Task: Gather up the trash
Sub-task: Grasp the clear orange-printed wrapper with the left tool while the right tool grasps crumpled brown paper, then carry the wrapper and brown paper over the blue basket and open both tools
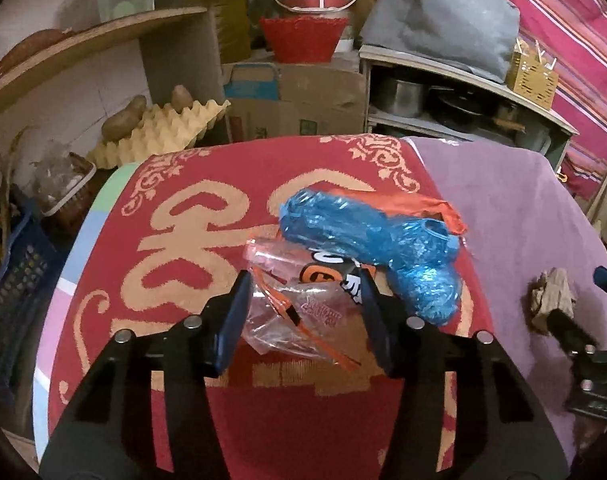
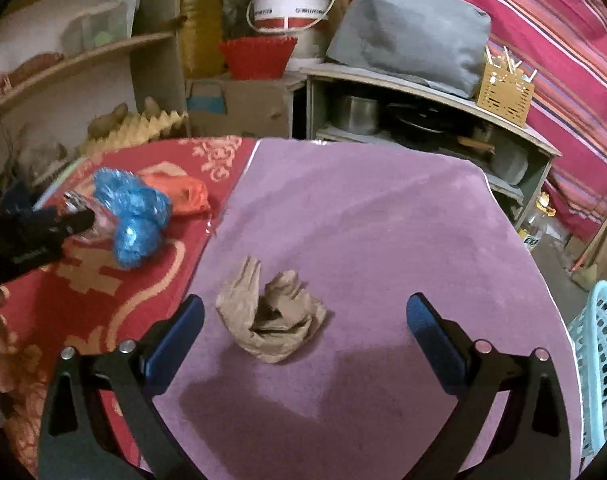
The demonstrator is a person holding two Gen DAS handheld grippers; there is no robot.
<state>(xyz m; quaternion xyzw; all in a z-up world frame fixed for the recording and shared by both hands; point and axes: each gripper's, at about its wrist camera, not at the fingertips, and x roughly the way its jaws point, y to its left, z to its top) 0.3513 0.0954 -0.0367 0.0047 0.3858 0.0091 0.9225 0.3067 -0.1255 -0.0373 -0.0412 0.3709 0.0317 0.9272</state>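
Straddling the clear wrapper (image 1: pixel 299 312) on the bench's (image 2: pixel 383 220) red side, your left claw (image 1: pixel 303 312) agape, your right claw (image 2: pixel 303 320) spread wide around the crumpled brown paper (image 2: pixel 271 316), blue plastic (image 1: pixel 367 236) just beyond.

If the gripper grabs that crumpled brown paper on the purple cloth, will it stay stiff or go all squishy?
The crumpled brown paper would probably squash: its folds stand loose with hollow gaps. It looks light, since nothing seems to be inside. It likely won't roll, because its shape is lumpy, not round. The right gripper is open around it.

Both tongs (image 1: pixel 303 304) (image 2: pixel 303 320) agape.
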